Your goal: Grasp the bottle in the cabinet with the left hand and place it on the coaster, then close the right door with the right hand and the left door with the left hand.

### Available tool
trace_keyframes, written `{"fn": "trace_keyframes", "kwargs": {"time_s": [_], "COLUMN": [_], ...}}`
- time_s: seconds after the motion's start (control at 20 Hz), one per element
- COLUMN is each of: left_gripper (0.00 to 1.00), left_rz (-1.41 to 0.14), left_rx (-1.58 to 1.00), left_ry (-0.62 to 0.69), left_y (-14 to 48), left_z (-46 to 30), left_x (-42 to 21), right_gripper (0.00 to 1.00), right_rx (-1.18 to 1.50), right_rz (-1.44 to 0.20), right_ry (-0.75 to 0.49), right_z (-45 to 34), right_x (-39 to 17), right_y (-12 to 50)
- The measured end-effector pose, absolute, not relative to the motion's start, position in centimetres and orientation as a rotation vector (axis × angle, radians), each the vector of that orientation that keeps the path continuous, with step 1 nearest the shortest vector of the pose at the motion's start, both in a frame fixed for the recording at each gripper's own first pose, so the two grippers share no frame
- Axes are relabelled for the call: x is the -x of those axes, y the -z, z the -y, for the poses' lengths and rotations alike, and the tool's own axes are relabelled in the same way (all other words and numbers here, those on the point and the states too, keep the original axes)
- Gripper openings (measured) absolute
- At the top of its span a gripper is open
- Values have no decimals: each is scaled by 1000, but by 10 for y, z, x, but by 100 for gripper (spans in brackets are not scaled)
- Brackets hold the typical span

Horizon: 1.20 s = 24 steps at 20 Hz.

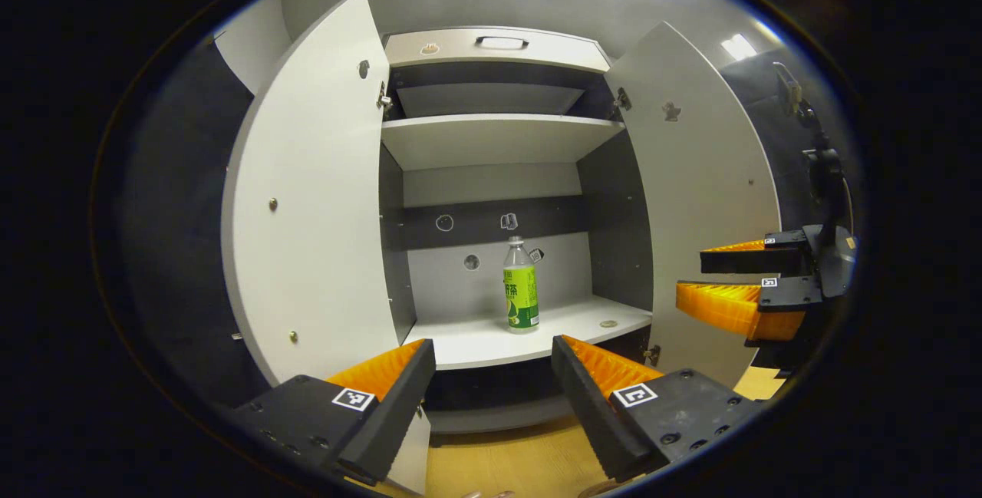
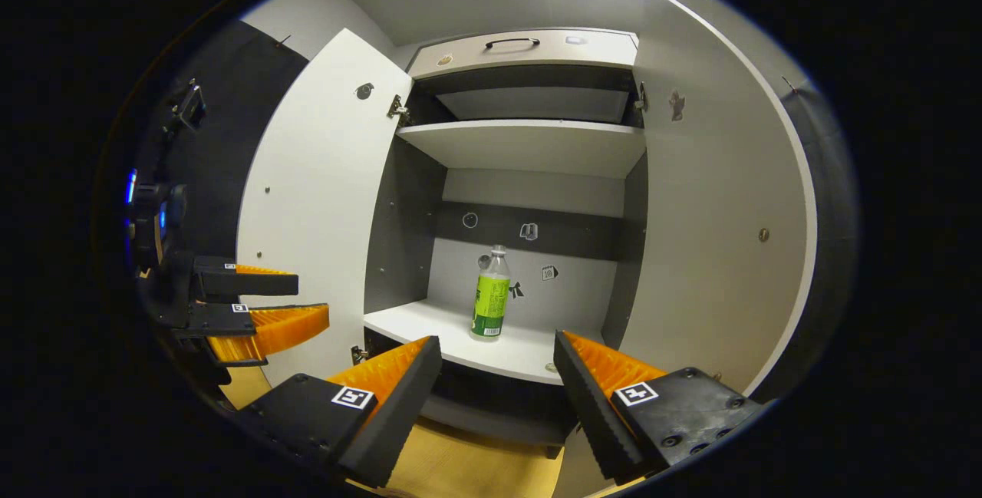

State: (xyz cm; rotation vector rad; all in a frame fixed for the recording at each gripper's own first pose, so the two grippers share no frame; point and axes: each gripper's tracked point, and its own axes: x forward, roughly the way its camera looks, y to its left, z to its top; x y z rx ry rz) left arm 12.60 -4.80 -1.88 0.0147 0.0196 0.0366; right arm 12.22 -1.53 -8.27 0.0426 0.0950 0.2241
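Both doors open, the left gripper [image 1: 493,364] spreads empty before the upright bottle [image 1: 521,287]; a level, centred approach should avoid toppling it

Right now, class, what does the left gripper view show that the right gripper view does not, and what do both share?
Left gripper view: the right tongs, open, at its right edge. Right gripper view: the left tongs, open, at its left edge. Both: the bottle upright on the lower shelf, the left door and right door open, and a handle up top.
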Motion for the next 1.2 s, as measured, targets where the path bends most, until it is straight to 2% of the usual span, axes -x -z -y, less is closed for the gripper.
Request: {"fn": "trace_keyframes", "kwargs": {"time_s": [0.3, 0.5, 1.2], "left_gripper": [97, 96, 95], "left_rz": [0, 26, 36], "left_rx": [-26, -43, -42], "left_ry": [-30, 32, 112], "left_y": [9, -1, 12], "left_z": [54, 68, 91], "left_x": [-176, -213, -367], "right_gripper": [98, 98, 98], "right_rx": [-41, -44, -70], "right_rz": [-123, -112, -144], "right_ry": [-304, -295, -333], "right_z": [5, 10, 15], "right_x": [-132, -138, -156], "right_y": [98, 99, 118]}}
